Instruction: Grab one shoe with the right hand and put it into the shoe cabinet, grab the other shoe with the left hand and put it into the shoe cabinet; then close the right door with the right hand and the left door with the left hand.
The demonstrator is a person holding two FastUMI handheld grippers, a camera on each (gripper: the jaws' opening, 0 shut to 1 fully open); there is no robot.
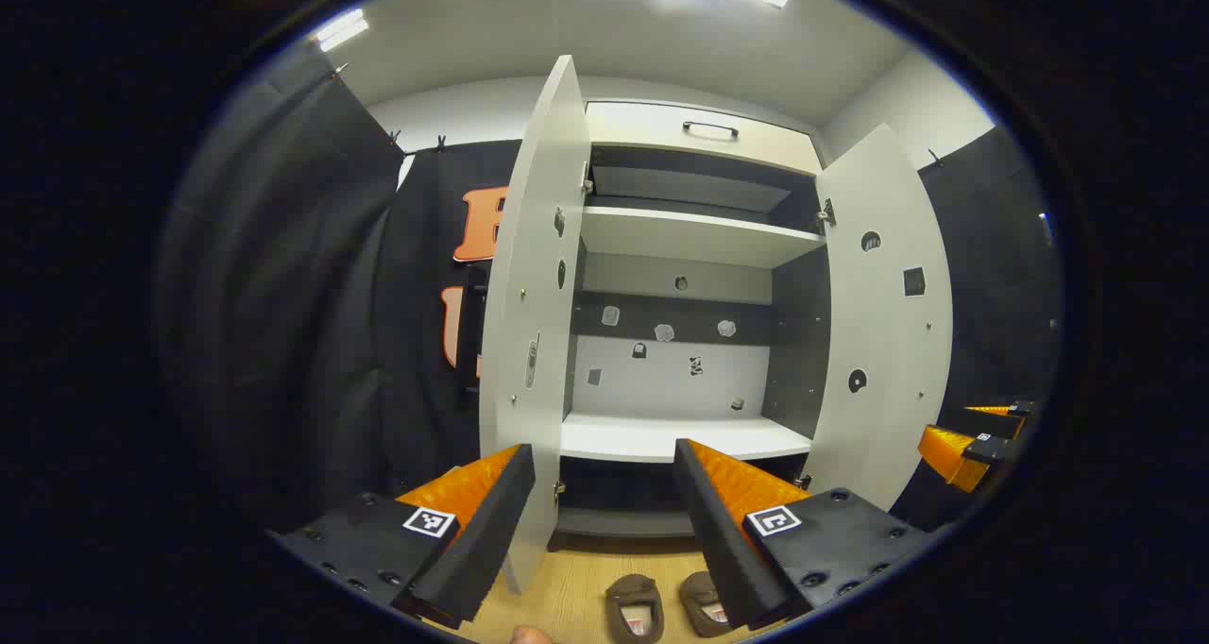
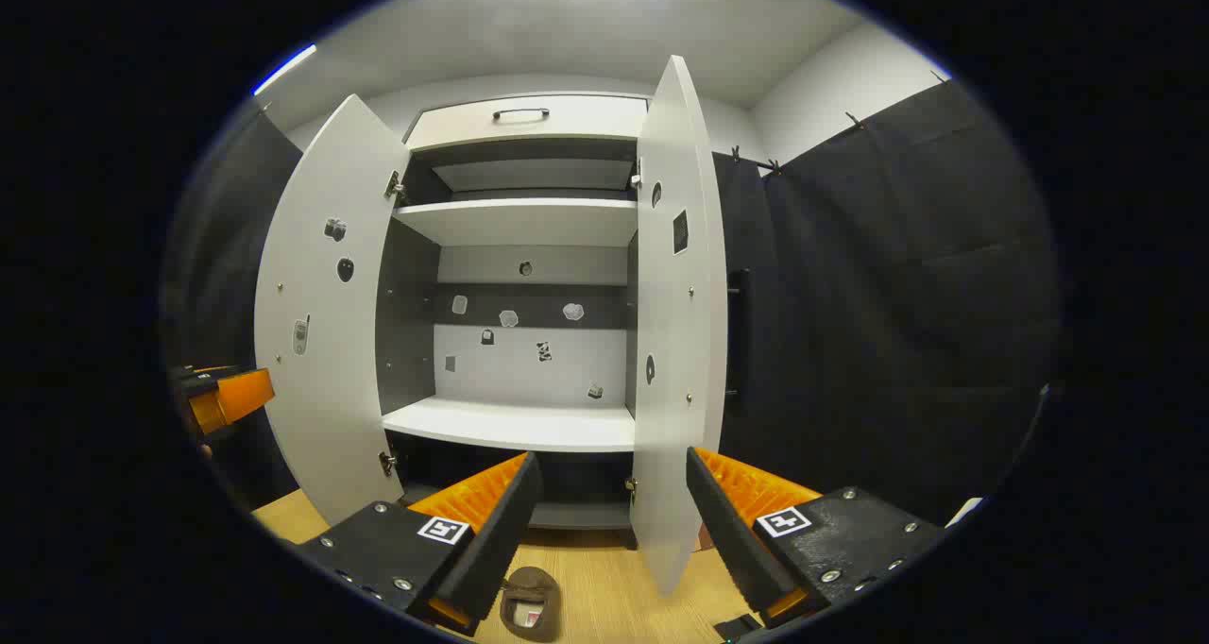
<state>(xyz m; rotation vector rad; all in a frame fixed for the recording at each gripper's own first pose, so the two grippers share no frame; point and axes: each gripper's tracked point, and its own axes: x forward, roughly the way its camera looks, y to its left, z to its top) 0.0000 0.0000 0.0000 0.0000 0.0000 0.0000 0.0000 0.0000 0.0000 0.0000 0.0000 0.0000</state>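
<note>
Shoes: Two brown shoes sit side by side on the wooden floor in front of the open shoe cabinet, seen in the left gripper view as a left shoe and a right shoe, both cut off by the lower edge and the right one partly behind a gripper finger.
Shoe, other view: The right gripper view catches one shoe between its own fingers, low in the picture; which of the pair it is cannot be told.
Shoe cabinet: The shoe cabinet stands with both doors swung wide, its white shelves bare; small stickers dot the back panel, too small to make out.
Doors: The left door shows nearly edge-on in the left gripper view; the right door faces it more fully. In the right gripper view this reverses, with the right door edge-on.
Left gripper: The left gripper hangs above the shoes with fingers spread wide, grasping nothing; it also appears at the left edge of the right gripper view.
Right gripper: The right gripper is likewise released and empty, above the floor.
Floor: The floor is pale wood, mostly hidden by the grippers.
</note>
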